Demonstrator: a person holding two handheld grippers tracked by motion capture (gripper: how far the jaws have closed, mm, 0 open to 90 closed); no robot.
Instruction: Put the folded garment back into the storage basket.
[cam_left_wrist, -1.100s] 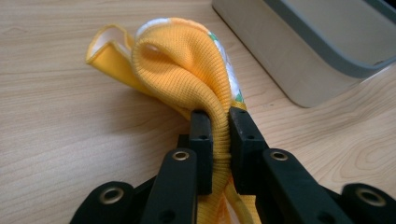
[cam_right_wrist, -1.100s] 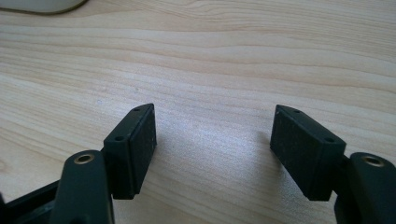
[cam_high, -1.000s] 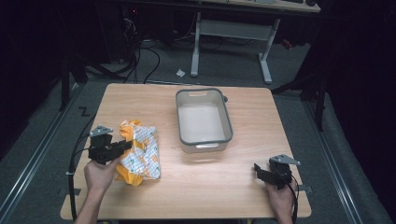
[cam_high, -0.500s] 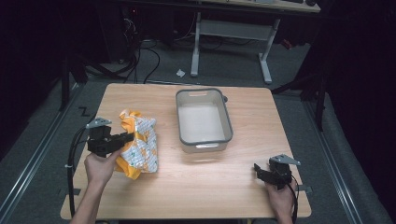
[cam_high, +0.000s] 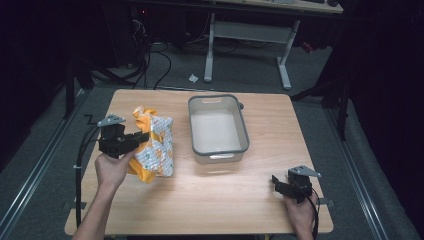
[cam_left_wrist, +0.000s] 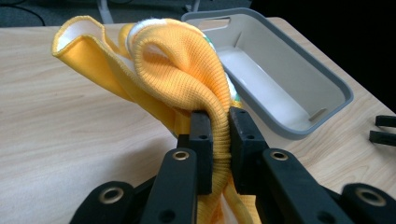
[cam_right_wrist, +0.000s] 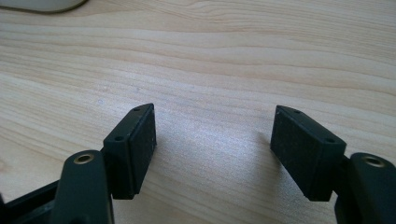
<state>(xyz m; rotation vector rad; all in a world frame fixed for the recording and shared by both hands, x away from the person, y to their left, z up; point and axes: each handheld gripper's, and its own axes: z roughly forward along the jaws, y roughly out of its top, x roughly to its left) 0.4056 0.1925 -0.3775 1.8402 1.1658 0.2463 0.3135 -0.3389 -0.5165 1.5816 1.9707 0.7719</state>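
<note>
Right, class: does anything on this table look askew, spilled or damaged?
Nothing looks spilled or damaged. The yellow cloth is bunched and hangs crumpled from the left gripper, whose jaws pinch it. The grey bin sits upright and empty.

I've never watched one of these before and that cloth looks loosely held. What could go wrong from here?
The left tool pinches just one fold of the yellow knitted cloth with a white patterned side, so it might slip out. Most of the cloth hangs loose and could drag on the wooden table or catch the rim of the grey plastic tub beside it.
</note>
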